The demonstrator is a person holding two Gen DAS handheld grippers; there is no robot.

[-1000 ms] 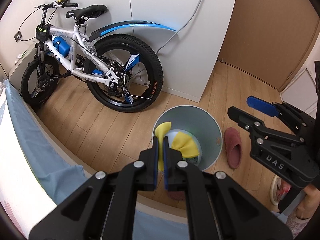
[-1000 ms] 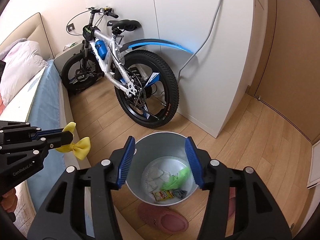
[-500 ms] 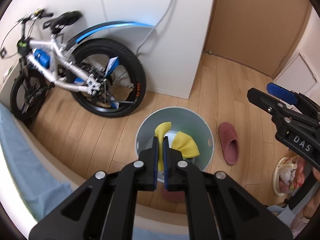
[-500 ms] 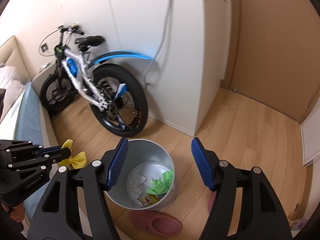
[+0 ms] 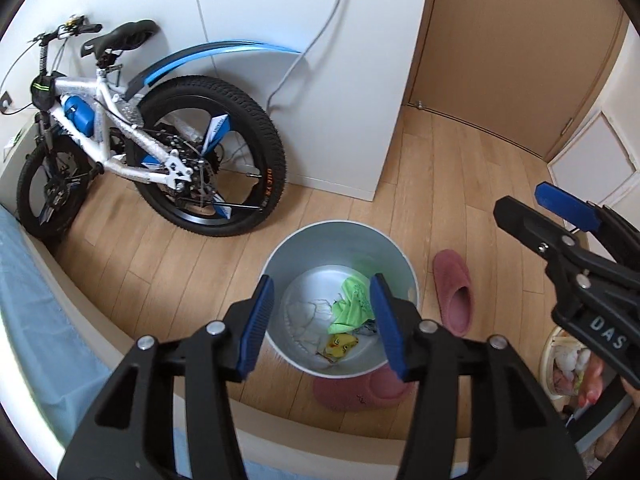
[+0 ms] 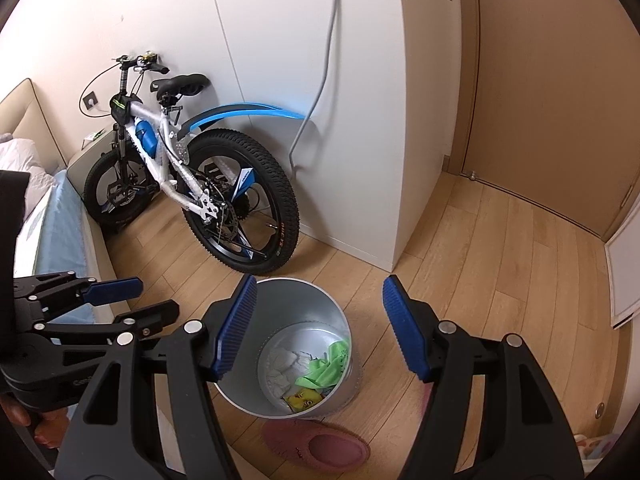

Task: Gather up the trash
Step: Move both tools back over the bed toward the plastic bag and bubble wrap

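Bright even light, sharp, fisheye-warped edges

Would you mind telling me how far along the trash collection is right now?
Done: green wrapper, white tissue and yellow scrap lie inside the metal bin. In hand: nothing; the left gripper is opening empty above the bin, and the right gripper is open and empty. Left: no loose trash shows on the floor.

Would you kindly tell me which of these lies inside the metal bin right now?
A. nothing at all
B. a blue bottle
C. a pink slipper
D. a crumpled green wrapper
D: the green wrapper lies in the bin beside white paper, while both slippers sit on the floor outside it.
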